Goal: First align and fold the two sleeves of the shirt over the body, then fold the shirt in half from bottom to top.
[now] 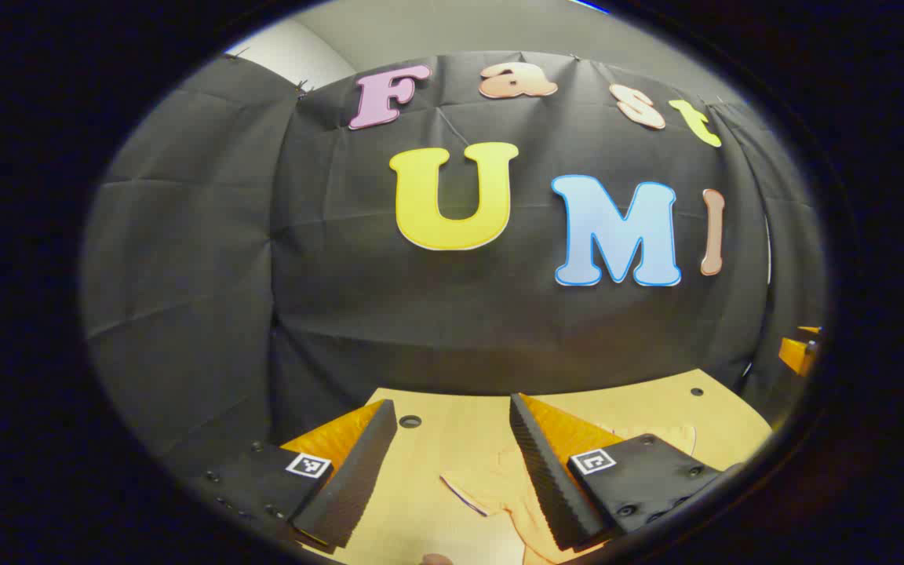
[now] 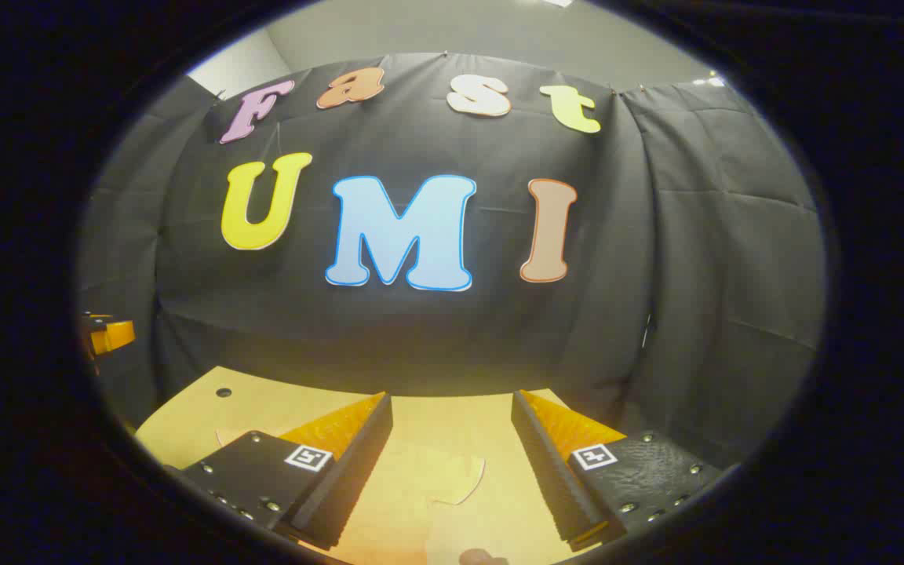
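**Hovering over the shirt, both grippers wide open**

Hanging above a wooden table [image 1: 452,439], the left gripper [image 1: 452,463] has its two fingers spread far apart. Nothing is between them. Below them, in the left gripper view, lies the shirt [image 1: 499,490]. It is pale and almost the same colour as the table, so its shape is hard to see. One thin dark edge of it shows between the fingers, a bit to the right.

The right gripper [image 2: 452,463] is spread wide too, with nothing pinched. In the right gripper view, part of the shirt [image 2: 436,479] lies flat on the table [image 2: 209,412] under the fingers, with a curved edge on its right side.

Small round holes dot the far part of the table. Behind the table hangs the black cloth wall [image 1: 436,314]. At the right edge of the left gripper view, a bit of the other gripper peeks in.
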### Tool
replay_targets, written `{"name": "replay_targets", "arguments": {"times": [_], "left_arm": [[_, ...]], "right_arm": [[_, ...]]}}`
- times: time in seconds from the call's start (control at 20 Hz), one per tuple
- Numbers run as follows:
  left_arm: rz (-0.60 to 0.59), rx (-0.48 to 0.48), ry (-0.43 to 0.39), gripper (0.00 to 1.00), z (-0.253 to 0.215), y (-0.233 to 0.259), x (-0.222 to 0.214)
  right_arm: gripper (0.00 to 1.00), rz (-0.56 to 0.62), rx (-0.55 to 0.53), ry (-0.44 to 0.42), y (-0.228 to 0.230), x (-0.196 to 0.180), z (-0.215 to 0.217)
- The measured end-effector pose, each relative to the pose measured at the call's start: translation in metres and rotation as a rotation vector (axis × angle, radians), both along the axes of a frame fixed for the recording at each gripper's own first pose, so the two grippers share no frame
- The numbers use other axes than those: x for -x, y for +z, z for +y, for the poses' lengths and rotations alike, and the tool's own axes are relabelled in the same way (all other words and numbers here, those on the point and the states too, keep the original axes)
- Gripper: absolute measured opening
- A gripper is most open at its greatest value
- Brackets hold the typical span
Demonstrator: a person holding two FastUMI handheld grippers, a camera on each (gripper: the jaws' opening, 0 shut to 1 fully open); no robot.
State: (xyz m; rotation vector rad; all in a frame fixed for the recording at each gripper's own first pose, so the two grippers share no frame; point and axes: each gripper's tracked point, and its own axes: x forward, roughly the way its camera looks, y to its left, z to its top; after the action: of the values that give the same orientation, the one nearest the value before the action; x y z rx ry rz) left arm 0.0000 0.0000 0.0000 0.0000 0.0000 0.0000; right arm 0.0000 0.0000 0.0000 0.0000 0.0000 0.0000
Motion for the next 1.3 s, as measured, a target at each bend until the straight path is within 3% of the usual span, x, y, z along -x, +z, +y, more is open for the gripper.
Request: {"name": "replay_targets", "arguments": {"times": [0.85,1.3], "left_arm": [[-0.01,0.001,0.035,0.94,0.004,-0.009,0.01],[-0.007,-0.001,0.038,0.94,0.0,-0.008,0.011]], "right_arm": [[0.95,0.044,-0.01,0.043,-0.018,-0.017,-0.002],[0.96,0.202,0.004,0.054,-0.089,-0.078,-0.011]]}}
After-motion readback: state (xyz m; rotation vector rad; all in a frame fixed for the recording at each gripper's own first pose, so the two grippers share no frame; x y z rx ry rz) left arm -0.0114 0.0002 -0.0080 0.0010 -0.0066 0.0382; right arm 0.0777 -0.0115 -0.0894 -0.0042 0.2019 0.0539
